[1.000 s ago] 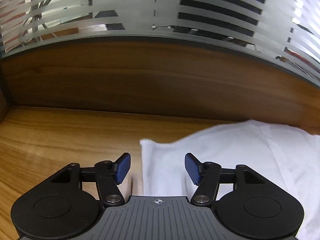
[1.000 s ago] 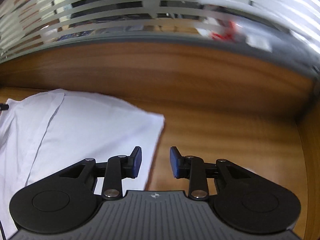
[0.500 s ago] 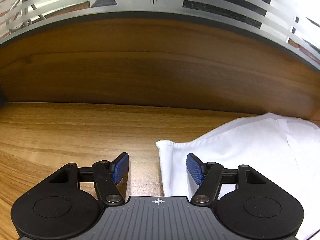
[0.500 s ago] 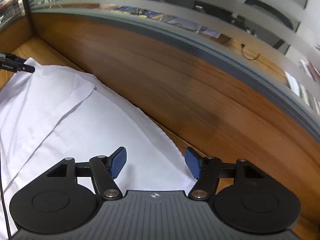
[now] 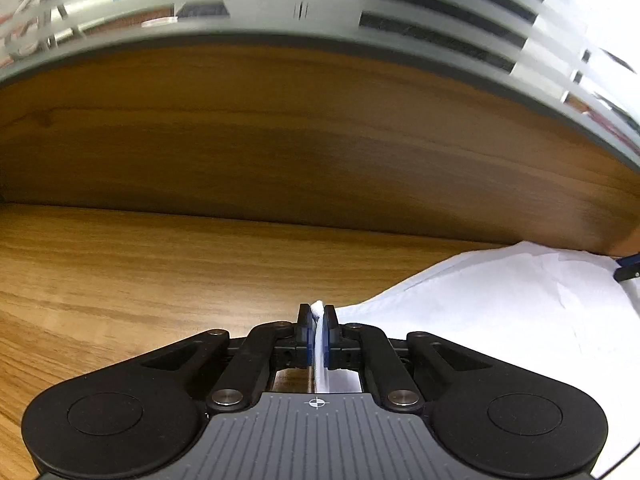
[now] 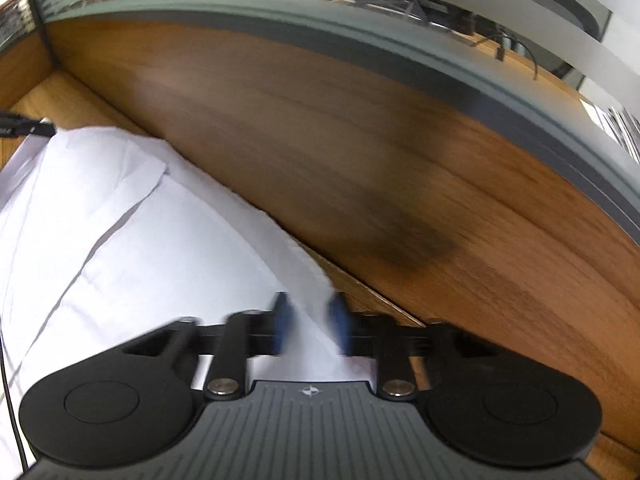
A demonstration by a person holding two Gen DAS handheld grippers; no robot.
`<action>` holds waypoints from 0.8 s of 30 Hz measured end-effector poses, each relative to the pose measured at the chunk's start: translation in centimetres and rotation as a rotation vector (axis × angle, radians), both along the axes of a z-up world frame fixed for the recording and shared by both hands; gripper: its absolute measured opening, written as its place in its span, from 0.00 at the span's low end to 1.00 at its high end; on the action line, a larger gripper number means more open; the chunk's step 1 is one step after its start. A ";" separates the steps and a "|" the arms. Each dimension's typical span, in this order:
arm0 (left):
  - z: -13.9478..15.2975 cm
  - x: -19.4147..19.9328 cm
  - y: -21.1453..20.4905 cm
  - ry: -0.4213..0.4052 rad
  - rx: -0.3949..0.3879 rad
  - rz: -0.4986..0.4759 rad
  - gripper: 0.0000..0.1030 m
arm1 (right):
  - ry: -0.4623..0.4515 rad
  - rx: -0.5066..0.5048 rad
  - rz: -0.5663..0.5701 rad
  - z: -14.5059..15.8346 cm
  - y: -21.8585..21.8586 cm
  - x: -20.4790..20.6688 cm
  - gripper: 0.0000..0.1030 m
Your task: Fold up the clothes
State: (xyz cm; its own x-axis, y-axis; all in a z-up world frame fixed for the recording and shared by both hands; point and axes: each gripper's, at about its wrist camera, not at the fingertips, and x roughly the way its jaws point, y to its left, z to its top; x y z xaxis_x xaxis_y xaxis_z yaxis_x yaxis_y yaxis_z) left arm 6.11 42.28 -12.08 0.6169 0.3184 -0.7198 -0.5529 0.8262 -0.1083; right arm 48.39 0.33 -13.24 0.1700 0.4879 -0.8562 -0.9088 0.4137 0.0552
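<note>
Against the worktop's (image 5: 120, 280) wooden back panel, the left gripper (image 5: 318, 320), wide open half a second ago, now pinches a corner of the white garment (image 5: 500, 300) while the blurred right gripper (image 6: 310, 322), part-open, straddles its opposite corner, so lifting for a fold looks imminent.

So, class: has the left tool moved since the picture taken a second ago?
Yes. The left tool has come down nearer the desk and shut on the cloth corner, which earlier lay between its open fingers.

Left tongs (image 5: 318, 326) have clamped the white cloth's (image 5: 500, 300) corner.
</note>
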 end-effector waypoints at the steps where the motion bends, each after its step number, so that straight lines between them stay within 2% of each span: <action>1: 0.3 -0.2 -0.2 -0.012 0.008 -0.003 0.06 | 0.018 0.008 -0.007 0.1 -0.2 0.1 0.04; 8: 4.0 -2.9 -1.2 -0.103 0.018 -0.056 0.06 | 0.018 0.088 -0.035 2.9 -2.5 -1.0 0.02; 14: 7.4 -6.5 -2.7 -0.159 0.008 -0.099 0.06 | -0.026 0.145 -0.028 6.8 -4.9 -4.1 0.01; 21: 10.2 -11.2 -6.7 -0.186 0.016 -0.167 0.06 | -0.100 0.222 -0.017 11.1 -10.3 -9.6 0.01; 24: 11.1 -13.7 -9.1 -0.164 0.046 -0.211 0.05 | -0.132 0.239 0.003 12.7 -13.1 -14.9 0.01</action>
State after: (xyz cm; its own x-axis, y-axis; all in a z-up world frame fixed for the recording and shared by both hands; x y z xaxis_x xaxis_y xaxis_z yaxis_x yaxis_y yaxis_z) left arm -7.63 33.21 -0.97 0.7801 0.2005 -0.5927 -0.3459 0.9275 -0.1416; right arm 33.47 -12.82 -0.59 0.2706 0.6742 -0.6872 -0.9159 0.4000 0.0319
